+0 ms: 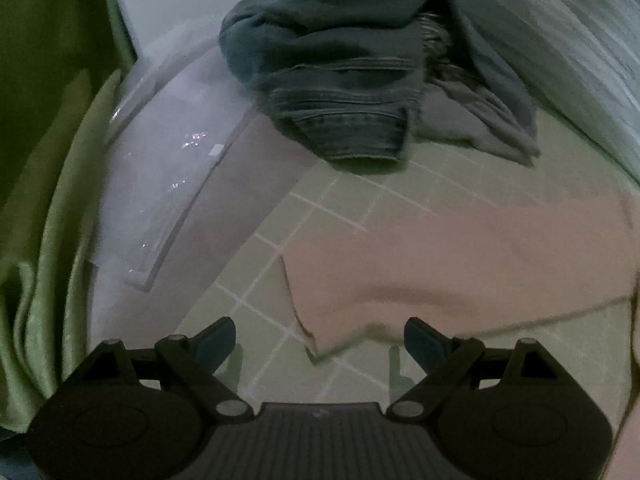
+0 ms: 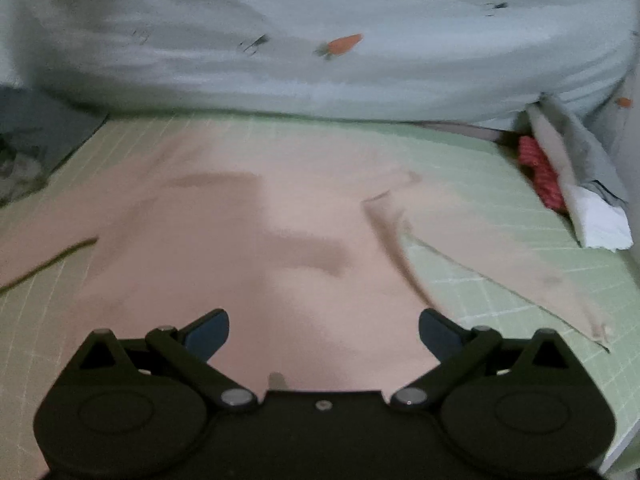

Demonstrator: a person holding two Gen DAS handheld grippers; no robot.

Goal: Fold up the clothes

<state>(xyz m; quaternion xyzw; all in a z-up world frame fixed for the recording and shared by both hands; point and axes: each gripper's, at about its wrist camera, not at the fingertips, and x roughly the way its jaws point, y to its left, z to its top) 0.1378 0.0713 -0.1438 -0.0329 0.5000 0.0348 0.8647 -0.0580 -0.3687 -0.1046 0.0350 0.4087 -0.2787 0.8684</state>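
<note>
**Pink garment, spread flat: both grippers released, left one nearer a corner**

Item: pink garment (image 2: 256,240), lying flat on the green gridded sheet (image 2: 500,184), long axis running left to right.
Left gripper (image 1: 319,340): jaws spread wide, holding nothing, hovering over the garment's near-left corner (image 1: 316,344), which is sitting between the fingers.
Right gripper (image 2: 324,334): jaws likewise released, hanging over the garment's middle; a sleeve (image 2: 520,276) is trailing right.
Judgement: the left gripper is nearer an edge to pinch.
Nearby: jeans (image 1: 340,80) piled far.
</note>
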